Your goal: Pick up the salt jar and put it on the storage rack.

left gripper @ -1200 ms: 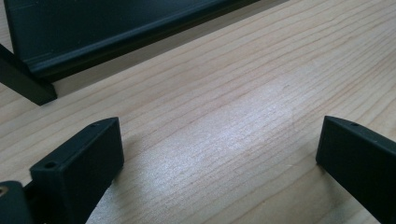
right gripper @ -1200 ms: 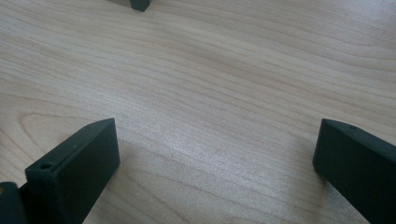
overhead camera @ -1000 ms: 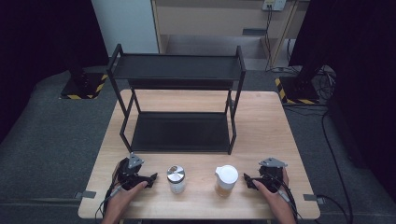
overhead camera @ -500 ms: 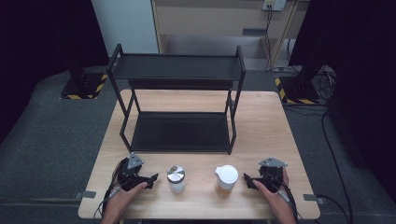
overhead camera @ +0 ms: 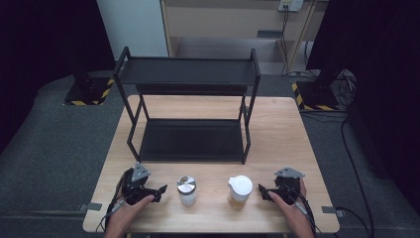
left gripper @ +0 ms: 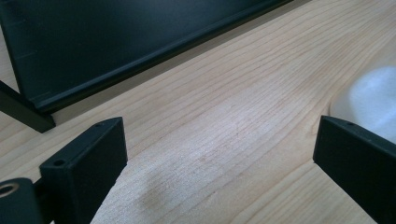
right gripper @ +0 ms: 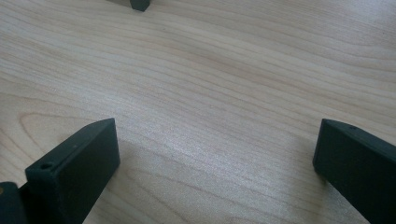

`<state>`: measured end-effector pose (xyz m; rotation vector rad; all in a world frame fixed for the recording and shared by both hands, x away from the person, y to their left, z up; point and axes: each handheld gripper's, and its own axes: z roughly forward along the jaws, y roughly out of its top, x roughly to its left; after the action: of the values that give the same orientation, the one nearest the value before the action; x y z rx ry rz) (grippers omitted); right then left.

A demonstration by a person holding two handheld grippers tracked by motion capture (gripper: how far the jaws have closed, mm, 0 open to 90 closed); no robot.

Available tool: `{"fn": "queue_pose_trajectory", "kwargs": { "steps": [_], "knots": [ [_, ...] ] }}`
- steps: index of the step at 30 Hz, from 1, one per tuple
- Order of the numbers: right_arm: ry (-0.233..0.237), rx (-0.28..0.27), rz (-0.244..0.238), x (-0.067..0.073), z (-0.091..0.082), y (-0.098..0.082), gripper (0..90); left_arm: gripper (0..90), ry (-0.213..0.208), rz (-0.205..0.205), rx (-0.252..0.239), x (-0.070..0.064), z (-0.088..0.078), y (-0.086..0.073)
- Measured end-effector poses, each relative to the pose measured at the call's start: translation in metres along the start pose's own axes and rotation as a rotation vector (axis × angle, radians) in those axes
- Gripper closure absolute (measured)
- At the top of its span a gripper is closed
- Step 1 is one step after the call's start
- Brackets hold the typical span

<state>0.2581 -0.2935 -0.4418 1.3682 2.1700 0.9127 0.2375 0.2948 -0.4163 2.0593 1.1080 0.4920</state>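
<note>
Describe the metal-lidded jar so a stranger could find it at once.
Start at the black two-tier rack on the wooden table. In front of it stand two containers; the jar is the left one, nearest the left gripper. Its shiny silver lid differs from the white-lidded pitcher.

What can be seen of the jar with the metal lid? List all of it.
The jar is small, with clear walls that look like glass and a round, shiny silver lid closed on top. It stands upright on the wooden table near the front edge, in front of the black rack. The left gripper is just beside it, jaws open, not touching. A white-lidded container stands apart on its other side.
</note>
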Motion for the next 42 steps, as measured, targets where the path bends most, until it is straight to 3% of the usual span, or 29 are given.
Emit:
{"fn": "queue_pose_trajectory", "kwargs": {
  "steps": [8, 17, 31, 42],
  "knots": [
    [0.000, 0.000, 0.000, 0.000, 0.000, 0.000, 1.4, 1.9, 0.005, -0.028, -0.026, 0.002, -0.012, 0.003],
    [0.000, 0.000, 0.000, 0.000, 0.000, 0.000, 1.3, 1.8, -0.010, -0.033, -0.068, 0.001, -0.029, 0.011],
    [0.000, 0.000, 0.000, 0.000, 0.000, 0.000, 1.3, 1.6, -0.022, 0.012, -0.113, -0.017, -0.055, 0.029],
    [0.000, 0.000, 0.000, 0.000, 0.000, 0.000, 1.3, 1.5, -0.067, 0.045, -0.154, -0.033, -0.067, 0.040]
  ]
}}
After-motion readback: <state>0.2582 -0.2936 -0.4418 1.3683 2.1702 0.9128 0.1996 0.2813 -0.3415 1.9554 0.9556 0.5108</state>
